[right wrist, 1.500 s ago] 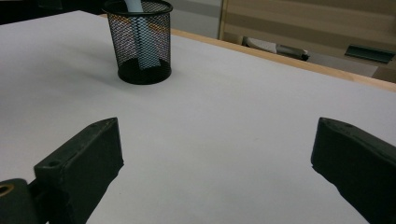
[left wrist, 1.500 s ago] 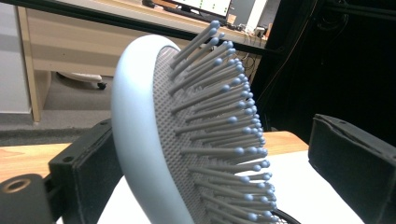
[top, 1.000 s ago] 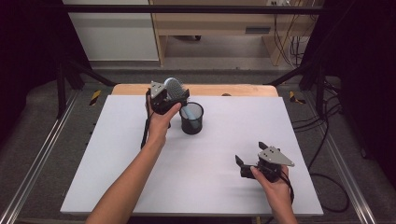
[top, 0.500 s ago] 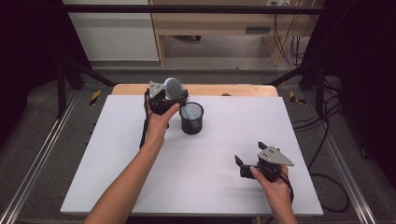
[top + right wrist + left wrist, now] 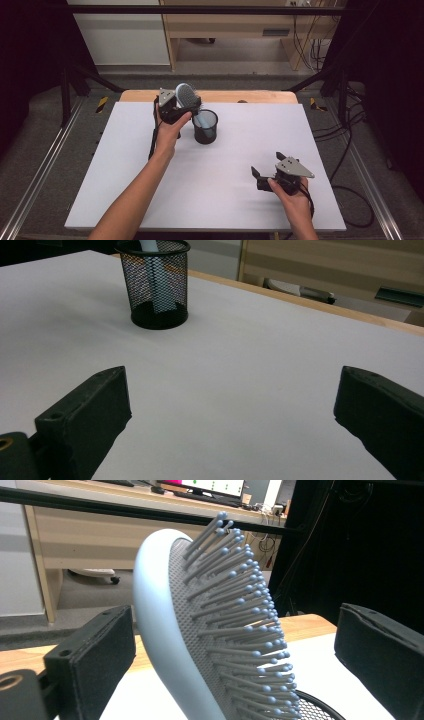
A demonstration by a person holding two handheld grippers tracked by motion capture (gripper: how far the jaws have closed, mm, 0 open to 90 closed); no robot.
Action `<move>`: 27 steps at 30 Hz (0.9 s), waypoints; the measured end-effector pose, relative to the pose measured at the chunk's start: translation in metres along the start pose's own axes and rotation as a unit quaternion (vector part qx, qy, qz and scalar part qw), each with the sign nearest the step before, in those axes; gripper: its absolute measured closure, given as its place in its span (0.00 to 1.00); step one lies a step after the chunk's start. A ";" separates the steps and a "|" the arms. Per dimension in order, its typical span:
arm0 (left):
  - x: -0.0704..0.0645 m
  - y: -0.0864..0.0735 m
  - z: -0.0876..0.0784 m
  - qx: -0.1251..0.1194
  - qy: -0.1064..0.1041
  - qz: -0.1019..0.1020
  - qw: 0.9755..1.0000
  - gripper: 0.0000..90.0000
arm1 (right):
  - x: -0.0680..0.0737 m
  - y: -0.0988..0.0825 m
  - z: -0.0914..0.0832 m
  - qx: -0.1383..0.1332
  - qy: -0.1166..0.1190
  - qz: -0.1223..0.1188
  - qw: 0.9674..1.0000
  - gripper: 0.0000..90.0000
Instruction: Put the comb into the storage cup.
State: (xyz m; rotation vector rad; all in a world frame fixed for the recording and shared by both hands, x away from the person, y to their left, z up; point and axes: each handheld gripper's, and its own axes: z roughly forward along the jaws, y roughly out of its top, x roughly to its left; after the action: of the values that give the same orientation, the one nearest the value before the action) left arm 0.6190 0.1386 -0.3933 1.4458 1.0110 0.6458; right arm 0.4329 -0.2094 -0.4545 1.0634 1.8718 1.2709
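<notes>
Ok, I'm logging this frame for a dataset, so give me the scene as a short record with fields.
surface: white table
container: black mesh cup, upright
item: pale blue hairbrush, handle down in the cup
left gripper: open, jaws either side of the brush head, apart from it
right gripper: open, holding nothing, low over the table

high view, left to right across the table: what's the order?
Left claw → hairbrush → mesh cup → right claw, all over the white table.
</notes>
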 end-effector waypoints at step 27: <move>-0.001 -0.003 -0.010 -0.004 -0.011 -0.003 1.000 0.03 | 0.000 0.000 0.000 0.000 0.002 -0.002 1.000 0.02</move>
State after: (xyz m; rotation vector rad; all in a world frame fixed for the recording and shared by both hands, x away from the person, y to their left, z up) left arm 0.6090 0.1425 -0.3941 1.4397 0.9954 0.6267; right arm 0.4323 -0.2092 -0.4542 1.0586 1.8757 1.2707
